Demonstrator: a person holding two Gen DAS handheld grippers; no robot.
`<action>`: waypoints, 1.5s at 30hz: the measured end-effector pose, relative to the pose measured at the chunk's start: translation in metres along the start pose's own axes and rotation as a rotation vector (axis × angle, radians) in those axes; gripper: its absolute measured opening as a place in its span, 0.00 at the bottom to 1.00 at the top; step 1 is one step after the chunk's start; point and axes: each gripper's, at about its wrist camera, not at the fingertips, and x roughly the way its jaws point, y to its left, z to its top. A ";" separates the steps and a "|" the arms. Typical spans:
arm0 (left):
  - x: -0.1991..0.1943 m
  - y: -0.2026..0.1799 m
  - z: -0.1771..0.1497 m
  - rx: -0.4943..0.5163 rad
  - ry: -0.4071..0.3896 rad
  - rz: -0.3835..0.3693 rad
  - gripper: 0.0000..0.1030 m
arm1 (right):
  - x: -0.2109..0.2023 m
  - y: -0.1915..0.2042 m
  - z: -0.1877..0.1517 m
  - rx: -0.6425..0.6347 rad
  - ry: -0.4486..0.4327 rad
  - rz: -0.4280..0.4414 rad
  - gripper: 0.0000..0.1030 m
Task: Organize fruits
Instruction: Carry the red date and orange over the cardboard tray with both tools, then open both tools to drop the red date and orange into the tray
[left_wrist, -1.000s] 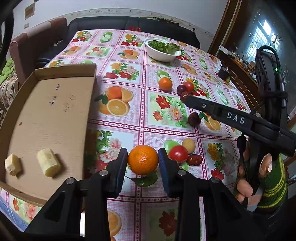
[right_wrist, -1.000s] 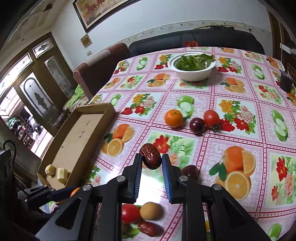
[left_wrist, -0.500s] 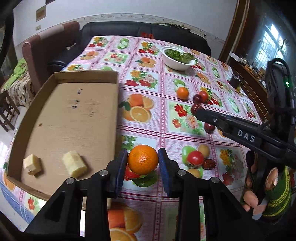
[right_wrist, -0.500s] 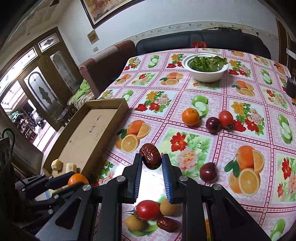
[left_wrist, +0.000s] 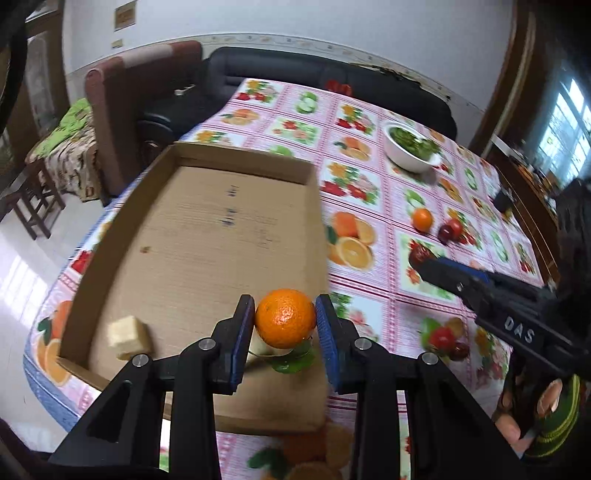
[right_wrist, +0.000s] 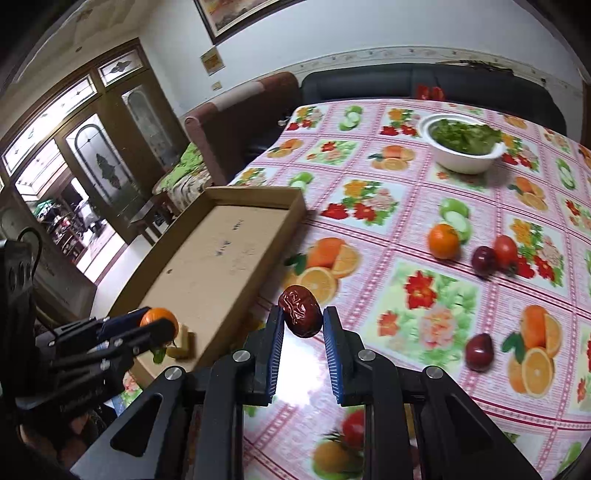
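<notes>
My left gripper (left_wrist: 284, 319) is shut on an orange tangerine (left_wrist: 284, 317) with a green leaf and holds it above the near right part of the shallow cardboard tray (left_wrist: 207, 243). A pale fruit chunk (left_wrist: 125, 338) lies in the tray's near left corner; another chunk is mostly hidden behind the tangerine. My right gripper (right_wrist: 300, 325) is shut on a wrinkled red date (right_wrist: 300, 311) and holds it above the tablecloth, just right of the tray (right_wrist: 218, 254). The left gripper with the tangerine (right_wrist: 159, 321) shows at lower left in the right wrist view.
On the fruit-print tablecloth (right_wrist: 424, 288) lie a tangerine (right_wrist: 443, 240), a tomato (right_wrist: 505, 251), two dark plums (right_wrist: 483, 260) (right_wrist: 479, 352) and a cluster of small fruits (left_wrist: 445, 338). A white bowl of greens (right_wrist: 463, 147) stands at the back. Sofas border the far edge.
My left gripper has carried the tangerine left, from over the tablecloth to over the tray. My right gripper has moved toward the tray with the date still held.
</notes>
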 end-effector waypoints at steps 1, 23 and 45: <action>0.000 0.006 0.001 -0.010 -0.003 0.008 0.31 | 0.002 0.003 0.000 -0.005 0.004 0.006 0.21; 0.029 0.083 0.014 -0.140 0.031 0.127 0.31 | 0.077 0.116 0.003 -0.210 0.121 0.128 0.21; 0.052 0.102 0.013 -0.177 0.086 0.149 0.31 | 0.124 0.127 0.000 -0.273 0.213 0.098 0.22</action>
